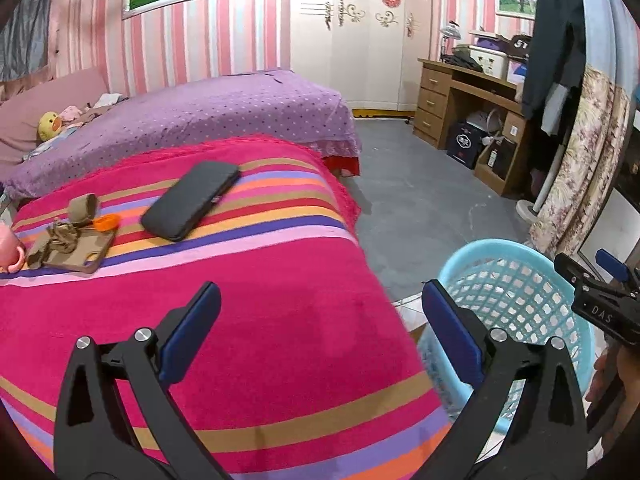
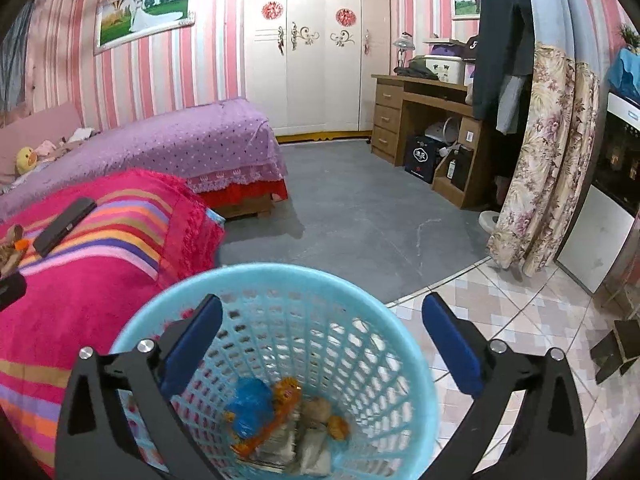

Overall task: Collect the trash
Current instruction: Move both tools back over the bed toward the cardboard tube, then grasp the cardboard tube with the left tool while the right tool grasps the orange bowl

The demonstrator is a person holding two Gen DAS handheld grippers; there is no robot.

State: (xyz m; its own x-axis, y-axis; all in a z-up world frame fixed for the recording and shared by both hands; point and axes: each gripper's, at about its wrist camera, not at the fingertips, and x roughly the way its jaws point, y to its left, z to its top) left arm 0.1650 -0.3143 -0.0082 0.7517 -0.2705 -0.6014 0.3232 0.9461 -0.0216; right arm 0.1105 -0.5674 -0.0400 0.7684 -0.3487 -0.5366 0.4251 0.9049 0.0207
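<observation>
A light blue mesh basket (image 2: 280, 280) stands on the floor beside the striped pink blanket (image 1: 248, 320); it also shows in the left wrist view (image 1: 516, 292). Inside lie blue, orange and brown trash pieces (image 2: 280, 416). My right gripper (image 2: 322, 344) hangs open and empty over the basket. My left gripper (image 1: 320, 332) is open and empty above the blanket's near part. Far left on the blanket lie brown crumpled paper scraps (image 1: 64, 236), an orange piece (image 1: 106, 222) and a cardboard roll (image 1: 82, 208) on a brown phone case (image 1: 86, 254).
A black phone (image 1: 192, 200) lies on the blanket. A pink cup (image 1: 10, 250) sits at the left edge. A purple bed (image 1: 200, 112), wooden desk (image 2: 424, 120), floral curtain (image 2: 536, 160) and grey floor (image 2: 352, 216) lie beyond.
</observation>
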